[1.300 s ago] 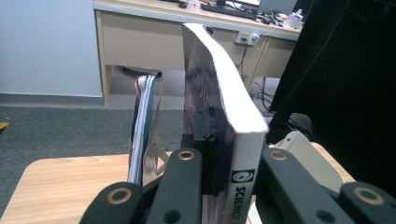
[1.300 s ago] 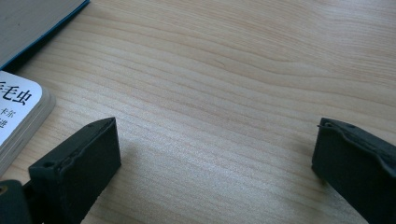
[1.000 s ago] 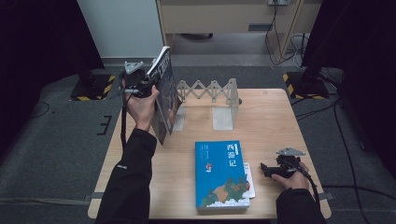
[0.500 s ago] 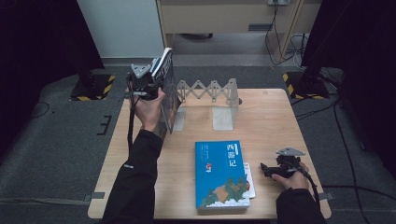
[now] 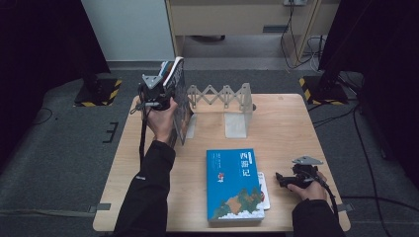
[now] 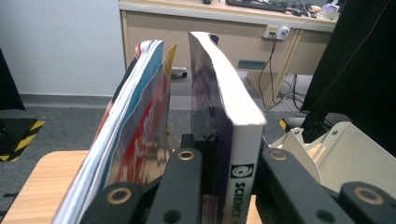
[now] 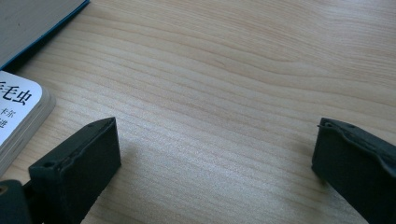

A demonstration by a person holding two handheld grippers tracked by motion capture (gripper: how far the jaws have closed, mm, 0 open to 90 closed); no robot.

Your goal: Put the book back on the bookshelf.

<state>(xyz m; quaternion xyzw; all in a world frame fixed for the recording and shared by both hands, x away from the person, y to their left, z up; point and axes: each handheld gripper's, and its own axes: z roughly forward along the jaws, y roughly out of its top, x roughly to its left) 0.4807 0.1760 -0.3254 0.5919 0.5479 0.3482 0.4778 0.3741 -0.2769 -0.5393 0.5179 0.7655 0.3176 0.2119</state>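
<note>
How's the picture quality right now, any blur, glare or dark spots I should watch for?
High view: table evenly lit, surroundings dark, slightly soft. Left gripper view: the held book's page edges are bright but readable, and the near jaws are soft. Right gripper view: sharp wood grain, soft shadows beside the jaws.

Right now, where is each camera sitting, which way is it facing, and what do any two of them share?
High view: above the person's side, looking forward and down on the table; both forearms, left gripper, right gripper.
Left gripper view: along its jaws, shut on a science book, facing a desk.
Right gripper view: low over wood, jaws open.
Shared: science book in high and left gripper views.
</note>
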